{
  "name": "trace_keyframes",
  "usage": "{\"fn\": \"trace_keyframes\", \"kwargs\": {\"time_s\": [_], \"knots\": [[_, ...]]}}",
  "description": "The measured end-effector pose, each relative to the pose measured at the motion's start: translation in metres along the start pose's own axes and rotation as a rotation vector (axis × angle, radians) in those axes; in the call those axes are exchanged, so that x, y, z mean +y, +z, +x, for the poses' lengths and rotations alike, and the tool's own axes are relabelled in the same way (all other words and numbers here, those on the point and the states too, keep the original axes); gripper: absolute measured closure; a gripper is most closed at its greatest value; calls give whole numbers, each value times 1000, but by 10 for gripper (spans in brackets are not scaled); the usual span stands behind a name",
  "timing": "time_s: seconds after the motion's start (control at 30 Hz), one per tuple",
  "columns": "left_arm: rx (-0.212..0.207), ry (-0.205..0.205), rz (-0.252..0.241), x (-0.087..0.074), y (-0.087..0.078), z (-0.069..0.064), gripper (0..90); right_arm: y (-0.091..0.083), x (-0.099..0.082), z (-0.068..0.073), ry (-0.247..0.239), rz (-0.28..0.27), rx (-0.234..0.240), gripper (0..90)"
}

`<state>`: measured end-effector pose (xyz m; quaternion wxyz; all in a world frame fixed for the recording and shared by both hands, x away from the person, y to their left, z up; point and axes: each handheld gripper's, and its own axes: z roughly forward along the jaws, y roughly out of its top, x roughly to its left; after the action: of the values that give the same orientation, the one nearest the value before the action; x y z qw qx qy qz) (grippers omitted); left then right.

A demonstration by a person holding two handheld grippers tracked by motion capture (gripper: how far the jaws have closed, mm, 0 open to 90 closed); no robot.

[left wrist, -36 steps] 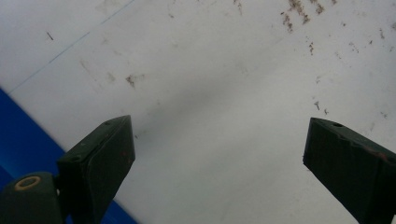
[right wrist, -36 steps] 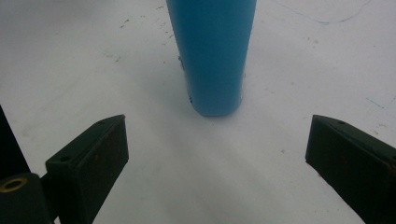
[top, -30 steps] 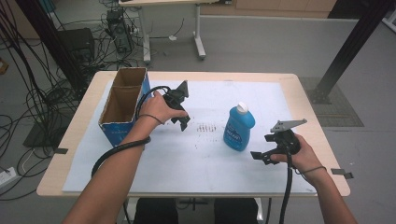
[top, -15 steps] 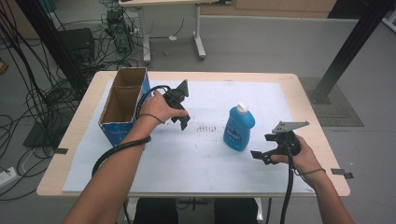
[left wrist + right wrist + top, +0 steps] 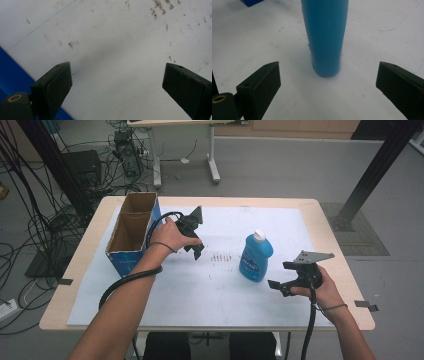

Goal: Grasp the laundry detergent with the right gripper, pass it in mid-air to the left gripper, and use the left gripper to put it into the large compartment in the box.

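Observation:
A blue bottle (image 5: 255,257) with a white cap stands upright on the white table sheet (image 5: 220,285), right of centre. My right gripper (image 5: 278,288) is just right of it, near the table's front right, open and aimed at it. In the right gripper view the bottle (image 5: 325,37) stands ahead, between the spread jaws and apart from them. My left gripper (image 5: 196,251) hovers over the sheet beside an open cardboard box (image 5: 131,232), jaws open and pointing down at bare sheet (image 5: 112,62).
The box has blue printed sides and stands at the table's left; a blue strip of it (image 5: 12,75) shows in the left gripper view. Brown specks (image 5: 220,257) mark the sheet between the two grippers. Cables (image 5: 35,230) and a desk (image 5: 165,150) are on the floor beyond.

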<state>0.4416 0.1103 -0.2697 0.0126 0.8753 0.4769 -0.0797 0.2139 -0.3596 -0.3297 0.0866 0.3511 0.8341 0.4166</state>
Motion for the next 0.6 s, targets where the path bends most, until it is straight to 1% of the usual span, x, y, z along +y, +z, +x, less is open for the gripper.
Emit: {"fn": "trace_keyframes", "kwargs": {"time_s": [0.33,0.37,0.47,0.53,0.6], "knots": [[-4,2,-1,1,-1,0,93,0,0,0,-6,-4,5,51],[-1,8,-1,1,-2,0,93,0,1,1,-9,0,1,51],[-4,4,-8,0,-2,0,91,0,0,1,-7,-3,2,51],[-5,6,-3,1,-1,0,90,-1,1,1,-5,-2,3,51],[-8,0,-3,0,-1,0,90,-1,1,1,-6,0,-1,51]]}}
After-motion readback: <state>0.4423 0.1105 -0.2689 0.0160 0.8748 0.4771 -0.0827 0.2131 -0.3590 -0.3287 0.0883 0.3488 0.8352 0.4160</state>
